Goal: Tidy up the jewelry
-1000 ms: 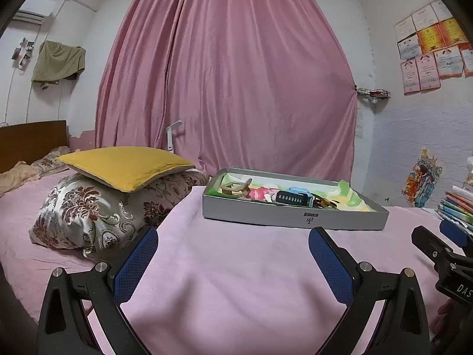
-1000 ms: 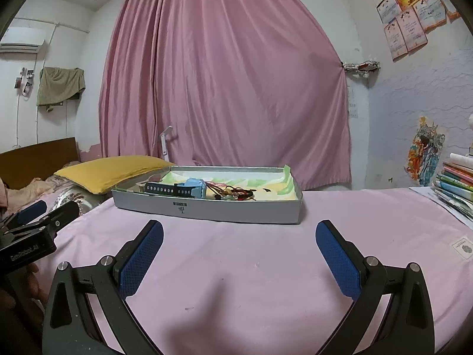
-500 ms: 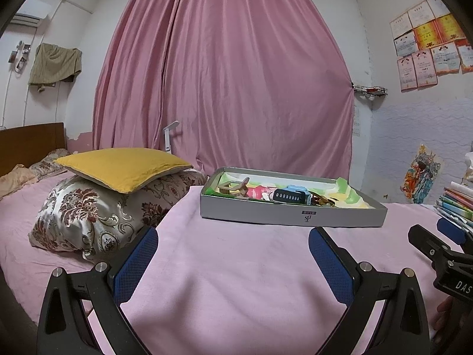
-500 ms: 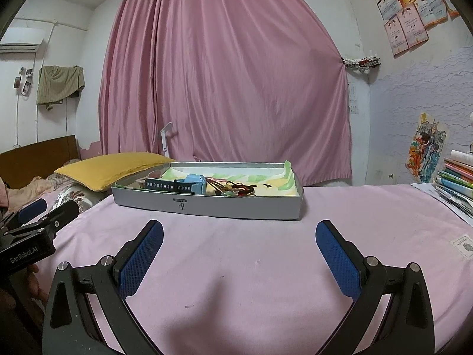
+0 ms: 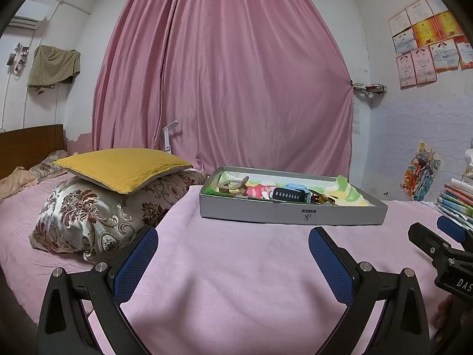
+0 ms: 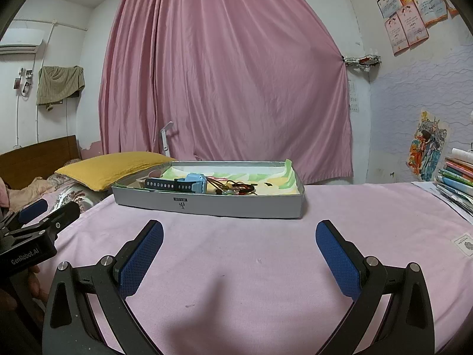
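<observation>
A shallow grey box [image 5: 289, 214] [image 6: 207, 204] sits on the pink bedspread, lined with green and yellow paper. It holds a blue watch with a dark strap [image 5: 291, 194] [image 6: 189, 184], a brown hair clip [image 5: 236, 188], a pink item [image 5: 257, 191] and a tangle of dark cords and bracelets [image 6: 233, 188]. My left gripper [image 5: 232, 248] is open and empty, short of the box's front wall. My right gripper [image 6: 239, 241] is open and empty, also short of the box. Each gripper shows at the other view's edge.
A yellow cushion [image 5: 124, 167] lies on a patterned pillow [image 5: 97, 216] left of the box. Stacked books [image 6: 456, 179] stand at the right. A small card [image 6: 465, 244] lies on the bedspread at the right. A pink curtain [image 5: 224, 82] hangs behind.
Both grippers have edged slightly closer to the box and risen a little, so more of its contents show. Jaws stayed open.
</observation>
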A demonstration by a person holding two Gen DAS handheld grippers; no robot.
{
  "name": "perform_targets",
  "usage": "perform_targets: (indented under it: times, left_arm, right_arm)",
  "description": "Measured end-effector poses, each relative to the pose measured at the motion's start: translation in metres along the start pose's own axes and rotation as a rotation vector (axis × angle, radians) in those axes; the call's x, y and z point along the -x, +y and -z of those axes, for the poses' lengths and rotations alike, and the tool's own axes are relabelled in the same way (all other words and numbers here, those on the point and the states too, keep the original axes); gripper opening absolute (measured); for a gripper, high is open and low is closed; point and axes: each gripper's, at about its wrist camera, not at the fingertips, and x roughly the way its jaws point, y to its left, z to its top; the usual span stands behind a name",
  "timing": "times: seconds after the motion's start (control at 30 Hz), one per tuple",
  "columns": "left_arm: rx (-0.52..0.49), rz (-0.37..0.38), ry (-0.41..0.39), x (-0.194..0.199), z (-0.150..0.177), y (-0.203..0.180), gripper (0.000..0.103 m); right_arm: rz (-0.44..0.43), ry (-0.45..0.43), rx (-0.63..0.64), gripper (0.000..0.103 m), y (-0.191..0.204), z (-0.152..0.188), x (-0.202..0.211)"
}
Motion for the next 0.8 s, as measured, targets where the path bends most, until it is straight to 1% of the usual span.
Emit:
perform_targets:
  times: [0.8]
  left_arm:
    - [0.011,0.015,0.013,-0.0021,0.0013,0.0029,0.102]
  right_arm:
    - [-0.003,0.001,-0.005,0.101,0.0023,0.0014,0.0002]
